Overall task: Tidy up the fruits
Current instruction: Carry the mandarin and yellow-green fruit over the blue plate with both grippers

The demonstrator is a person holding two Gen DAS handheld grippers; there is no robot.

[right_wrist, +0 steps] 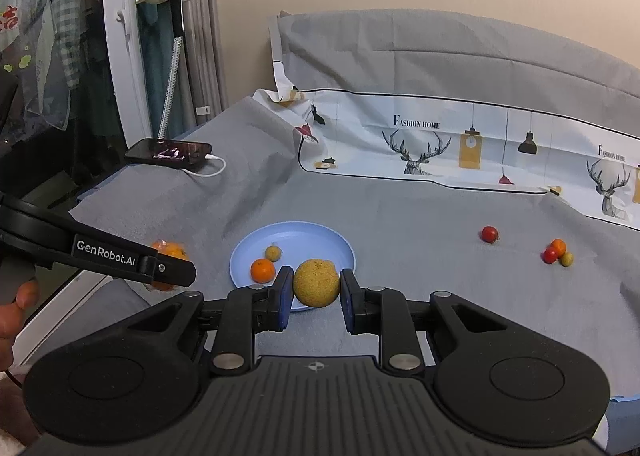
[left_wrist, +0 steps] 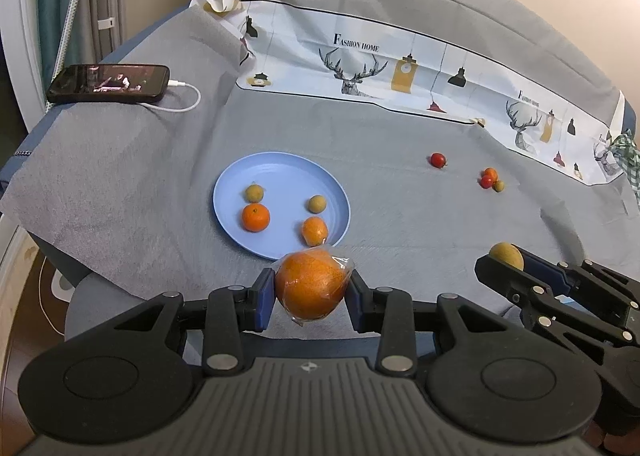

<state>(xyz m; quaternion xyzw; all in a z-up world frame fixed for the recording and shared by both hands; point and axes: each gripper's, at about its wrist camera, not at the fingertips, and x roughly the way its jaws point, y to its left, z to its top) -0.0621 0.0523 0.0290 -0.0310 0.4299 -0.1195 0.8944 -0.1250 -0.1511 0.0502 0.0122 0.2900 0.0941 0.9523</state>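
While both loads hang short of the blue plate (left_wrist: 224, 192), settle which one goes down first. Your left hand-held gripper (left_wrist: 310, 290) is clamped on the wrapped orange (left_wrist: 310, 284), its plastic film bunched against the right pad, and it sits just over the plate's near rim. Your right hand-held gripper (right_wrist: 316, 286) is closed on a yellow-green round fruit (right_wrist: 316, 283), also near that rim.

On the plate lie two small brownish fruits (left_wrist: 254, 192) and two small oranges (left_wrist: 255, 217), one of them at the near right edge (left_wrist: 315, 231). I would aim the wrapped orange at the bare far middle of the plate, so it does not land on that near fruit and knock it off. Lower until it touches before you let go; round fruit will likely roll, and the film may cling to a pad, so part the pads slowly.

Cherry tomatoes (left_wrist: 438, 160) and a little cluster (left_wrist: 491, 178) wait far right on the grey surface (left_wrist: 400, 216). Keep the two tools apart as you place.
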